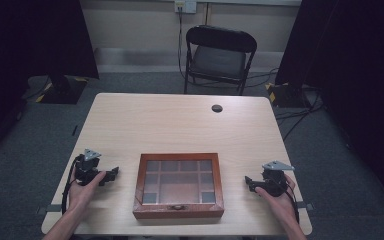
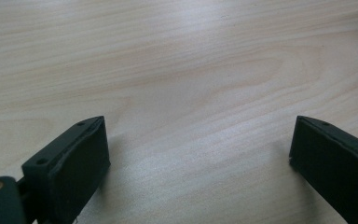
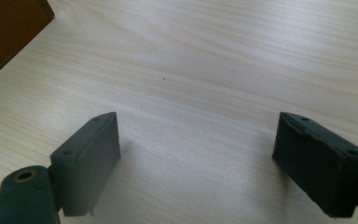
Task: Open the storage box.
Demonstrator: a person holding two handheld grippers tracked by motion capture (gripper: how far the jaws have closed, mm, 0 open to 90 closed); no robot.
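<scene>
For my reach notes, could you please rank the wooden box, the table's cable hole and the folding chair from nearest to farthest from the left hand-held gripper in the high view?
From the left hand-held gripper:
1. Wooden box, just beside it, table centre.
2. Cable hole, far side of the table.
3. Folding chair, on the floor beyond the table.

Left gripper (image 2: 198, 154) fingers (image 2: 77, 163) spread over bare table (image 2: 177, 70).

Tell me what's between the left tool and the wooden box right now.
Nothing: in the high view only bare table separates the left tool from the wooden box. Its jaws stand open over plain wood.
</scene>
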